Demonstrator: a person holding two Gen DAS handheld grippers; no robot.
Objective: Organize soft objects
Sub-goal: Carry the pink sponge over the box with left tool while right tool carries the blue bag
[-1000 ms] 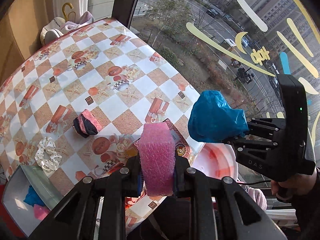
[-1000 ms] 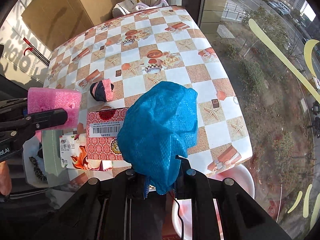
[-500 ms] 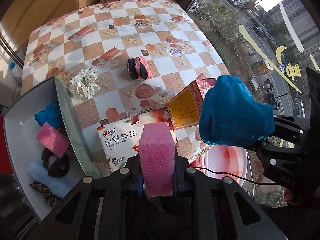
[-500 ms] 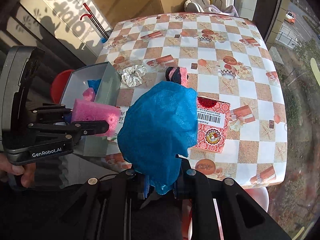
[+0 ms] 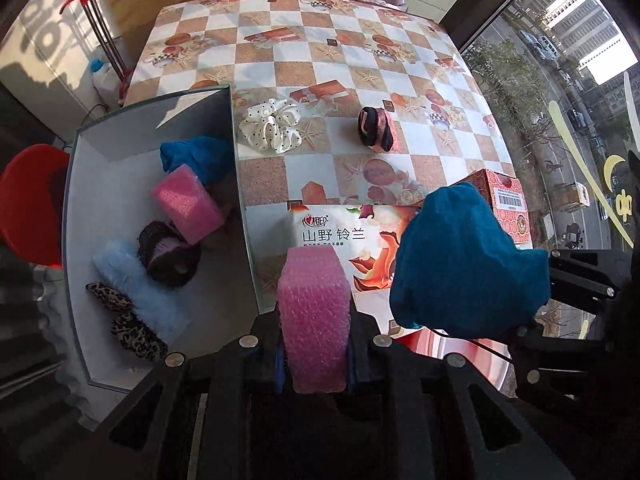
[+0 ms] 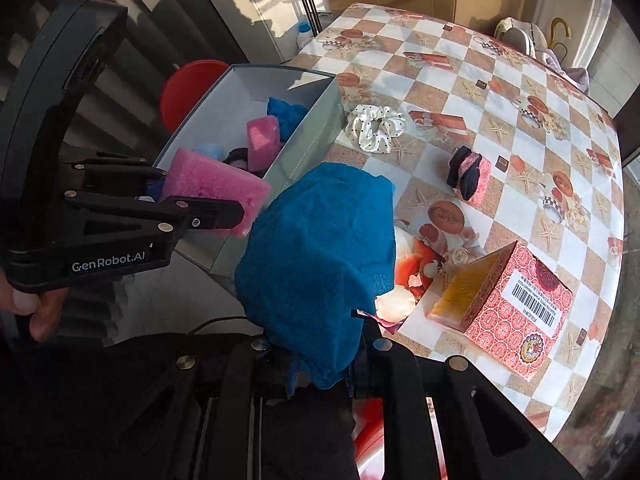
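Observation:
My left gripper [image 5: 314, 316] is shut on a pink sponge [image 5: 314, 312], held just right of the grey box's near wall; it also shows in the right wrist view [image 6: 214, 192]. My right gripper [image 6: 320, 344] is shut on a crumpled blue cloth [image 6: 320, 256], also seen in the left wrist view [image 5: 464, 264]. The open grey box [image 5: 244, 216] at the table's left edge holds a blue cloth [image 5: 200, 156], a pink sponge [image 5: 186, 204], a dark scrunchie, a light blue fluffy piece and a leopard-print piece. A white dotted scrunchie [image 5: 272, 124] and a black-pink soft item [image 5: 376, 128] lie on the table.
A tissue pack [image 5: 340, 236] and a red patterned carton [image 6: 508, 308] lie on the near part of the checkered table [image 5: 320, 60]. A red stool [image 5: 28, 204] stands left of the box. A window is on the right.
Both grippers have swung left, toward the grey box, keeping their loads. The box has come into fuller view with its contents.

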